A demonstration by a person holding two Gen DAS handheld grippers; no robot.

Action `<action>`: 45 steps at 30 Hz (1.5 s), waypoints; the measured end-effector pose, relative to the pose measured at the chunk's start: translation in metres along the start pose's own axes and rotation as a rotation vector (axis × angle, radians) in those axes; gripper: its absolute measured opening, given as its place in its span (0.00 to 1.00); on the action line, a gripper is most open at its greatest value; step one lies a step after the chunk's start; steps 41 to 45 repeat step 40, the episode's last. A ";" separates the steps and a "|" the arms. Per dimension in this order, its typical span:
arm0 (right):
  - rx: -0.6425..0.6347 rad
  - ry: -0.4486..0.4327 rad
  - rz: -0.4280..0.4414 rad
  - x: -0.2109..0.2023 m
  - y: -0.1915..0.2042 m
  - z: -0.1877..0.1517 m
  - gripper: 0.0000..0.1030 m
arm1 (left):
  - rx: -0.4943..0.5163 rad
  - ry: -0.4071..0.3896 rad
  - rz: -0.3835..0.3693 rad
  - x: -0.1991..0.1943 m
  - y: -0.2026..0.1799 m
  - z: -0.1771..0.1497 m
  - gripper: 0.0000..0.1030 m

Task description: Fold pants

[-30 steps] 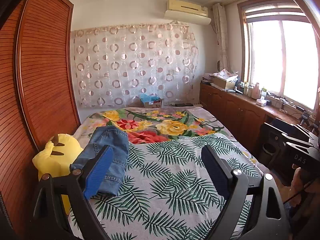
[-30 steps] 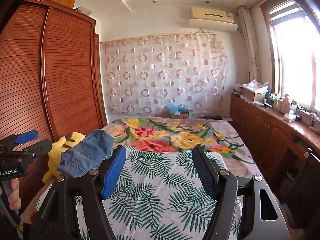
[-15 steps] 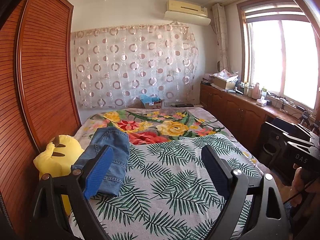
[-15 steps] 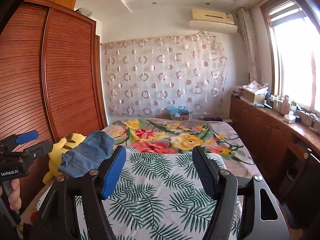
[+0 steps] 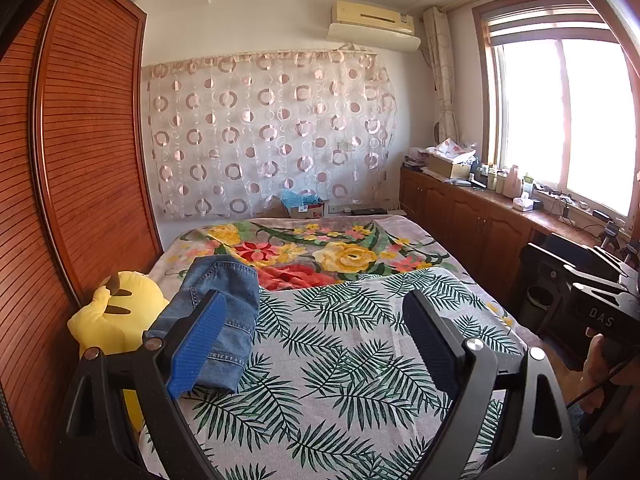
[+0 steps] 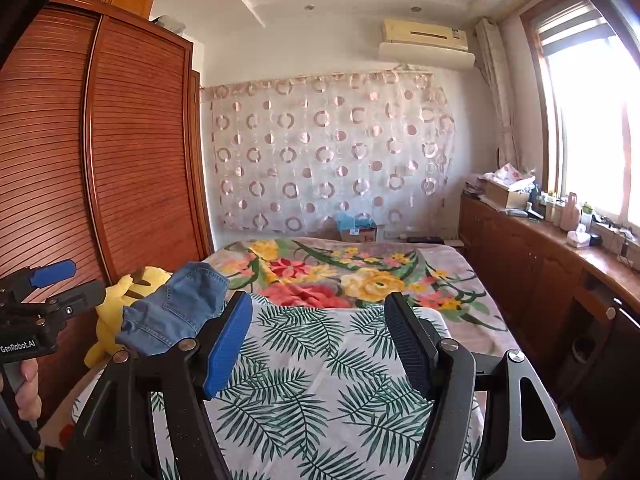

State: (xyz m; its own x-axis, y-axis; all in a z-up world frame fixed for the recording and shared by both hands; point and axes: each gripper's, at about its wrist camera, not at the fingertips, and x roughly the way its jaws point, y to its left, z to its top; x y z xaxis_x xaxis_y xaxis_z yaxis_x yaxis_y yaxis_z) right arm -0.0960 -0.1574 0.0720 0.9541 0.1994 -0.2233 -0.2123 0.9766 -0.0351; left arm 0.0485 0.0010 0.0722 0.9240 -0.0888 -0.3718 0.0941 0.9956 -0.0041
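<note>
Bedroom interior, daylight coming in through the window [image 5: 560, 120] on the right. Along the left wall a louvred wooden wardrobe [image 5: 80, 160] is standing; a curtain with ring pattern [image 5: 264, 136] is hanging across the far wall, under an air conditioner [image 5: 374, 24]. The bed [image 5: 340, 360] is occupying the centre, wearing a palm-leaf sheet near the cameras and a floral blanket [image 5: 320, 252] beyond it.

The pants [image 5: 218, 312], blue denim, are lying folded into a compact stack on the left part of the bed, partly over the edge of the floral blanket and just beside a yellow plush toy [image 5: 112, 316] that is sitting between bed and wardrobe.

The left gripper [image 5: 312, 344] is hovering above the sheet with its jaws standing wide and gripping nothing; its blue pad is overlapping the pants in view, contact not determinable. The right gripper [image 6: 318, 344] is likewise hovering over the sheet, jaws apart and not holding anything. A hand [image 6: 24, 392] is holding the left gripper's handle at the edge of the right wrist view.
</note>
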 end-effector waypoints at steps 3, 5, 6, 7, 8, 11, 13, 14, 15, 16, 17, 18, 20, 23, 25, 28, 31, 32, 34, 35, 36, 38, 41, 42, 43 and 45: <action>0.001 0.001 0.002 0.000 -0.002 0.000 0.68 | 0.000 -0.001 0.000 0.000 0.000 0.000 0.88; 0.001 0.001 0.003 0.000 -0.003 0.001 0.68 | 0.000 -0.002 -0.002 -0.002 -0.001 -0.001 0.88; 0.001 0.001 0.003 0.000 -0.003 0.001 0.68 | 0.001 -0.001 -0.001 -0.001 -0.001 -0.001 0.88; 0.001 0.001 0.002 -0.001 -0.002 0.000 0.68 | 0.002 -0.001 0.000 -0.001 -0.001 -0.001 0.88; 0.001 0.000 0.002 -0.001 -0.002 0.000 0.68 | 0.002 -0.001 0.000 0.000 -0.001 -0.001 0.88; 0.001 0.001 0.002 0.000 -0.002 0.000 0.68 | 0.000 -0.001 0.000 0.000 -0.001 -0.001 0.88; 0.002 0.001 0.002 0.000 -0.003 0.001 0.68 | 0.000 -0.002 0.000 -0.001 -0.002 -0.001 0.88; 0.001 0.001 0.002 -0.001 -0.003 0.000 0.68 | 0.001 -0.001 0.001 0.000 -0.001 -0.002 0.88; 0.001 0.000 0.002 -0.001 -0.003 0.000 0.68 | 0.001 -0.001 0.000 0.000 -0.001 -0.002 0.88; 0.002 0.000 0.002 0.000 -0.004 0.001 0.68 | 0.001 -0.002 0.000 0.000 -0.001 -0.002 0.88; 0.003 0.001 0.004 0.000 -0.004 0.001 0.68 | 0.001 -0.002 0.000 0.000 -0.001 -0.002 0.88; 0.003 0.001 0.005 -0.001 -0.004 0.000 0.68 | 0.002 -0.002 0.000 -0.001 -0.001 -0.002 0.88; 0.002 0.001 0.005 -0.001 -0.004 0.000 0.68 | 0.002 -0.002 -0.001 0.000 -0.001 -0.002 0.88; 0.002 0.002 0.004 -0.001 -0.004 0.000 0.69 | 0.000 -0.002 0.000 0.000 -0.001 -0.003 0.88; 0.001 0.001 0.004 -0.001 -0.005 0.001 0.68 | 0.002 -0.003 0.001 -0.001 -0.002 -0.003 0.88; 0.003 0.001 0.004 -0.001 -0.005 0.000 0.68 | 0.001 -0.003 0.000 -0.001 -0.001 -0.003 0.88; 0.005 -0.001 0.000 -0.002 -0.004 -0.003 0.69 | 0.002 -0.003 0.000 0.000 0.000 -0.004 0.88; 0.005 -0.002 0.000 -0.002 -0.004 -0.003 0.68 | 0.002 -0.003 -0.001 0.000 0.000 -0.004 0.88; 0.007 -0.002 0.000 -0.002 -0.005 -0.002 0.68 | 0.002 -0.003 0.000 -0.001 -0.001 -0.004 0.88; 0.007 -0.003 -0.003 -0.003 -0.005 -0.002 0.68 | 0.002 -0.003 0.001 0.000 0.000 -0.004 0.88; 0.007 -0.003 -0.003 -0.003 -0.005 -0.003 0.69 | 0.002 -0.003 0.000 -0.002 -0.002 -0.004 0.88; 0.007 -0.003 -0.003 -0.003 -0.006 -0.003 0.69 | 0.002 -0.004 0.000 0.000 0.000 -0.005 0.88; 0.007 -0.003 -0.003 -0.003 -0.007 -0.003 0.69 | 0.003 -0.003 -0.001 0.000 0.000 -0.005 0.88; 0.007 -0.003 -0.003 -0.003 -0.007 -0.003 0.69 | 0.003 -0.003 -0.001 0.000 0.000 -0.005 0.88; 0.007 -0.003 -0.003 -0.003 -0.007 -0.003 0.69 | 0.003 -0.003 -0.001 0.000 0.000 -0.005 0.88; 0.007 -0.003 -0.003 -0.003 -0.007 -0.003 0.69 | 0.003 -0.003 -0.001 0.000 0.000 -0.005 0.88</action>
